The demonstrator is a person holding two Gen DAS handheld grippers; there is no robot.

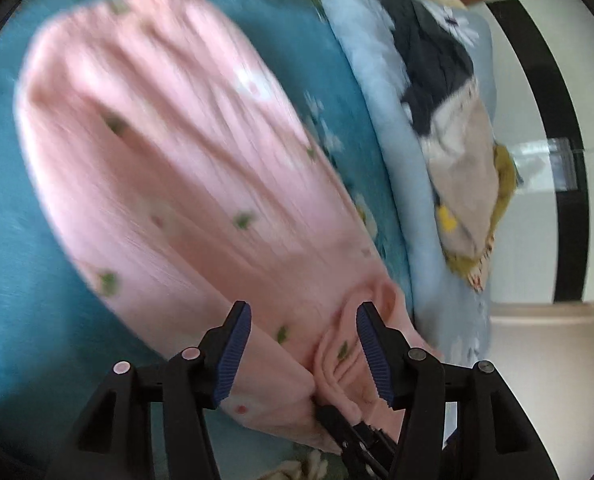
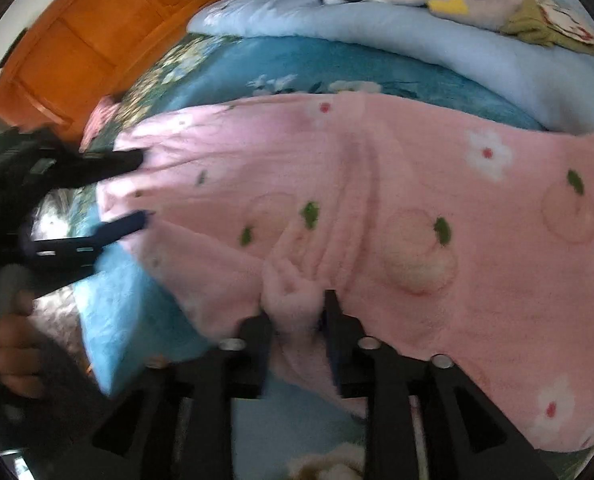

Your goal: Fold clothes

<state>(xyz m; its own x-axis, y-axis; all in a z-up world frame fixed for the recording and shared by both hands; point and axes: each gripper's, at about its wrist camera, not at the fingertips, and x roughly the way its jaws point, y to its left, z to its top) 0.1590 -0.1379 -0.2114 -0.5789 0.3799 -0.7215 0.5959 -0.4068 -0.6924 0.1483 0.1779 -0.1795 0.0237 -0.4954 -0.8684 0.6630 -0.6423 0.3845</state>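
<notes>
Teal bedspread (image 1: 1,240), pink garment (image 1: 169,152) between grippers

No readable text anywhere (both views blurred).

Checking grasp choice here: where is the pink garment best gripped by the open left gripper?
At the pink garment near edge, where the left gripper hovers open. Come in flat from the hem side; the bunched ridge beside it gives the fingers thickness to bite.

left wrist: close, looking down | right wrist: close, facing headboard (image 2: 77,40) | shared: pink garment (image 1: 169,152)
</notes>
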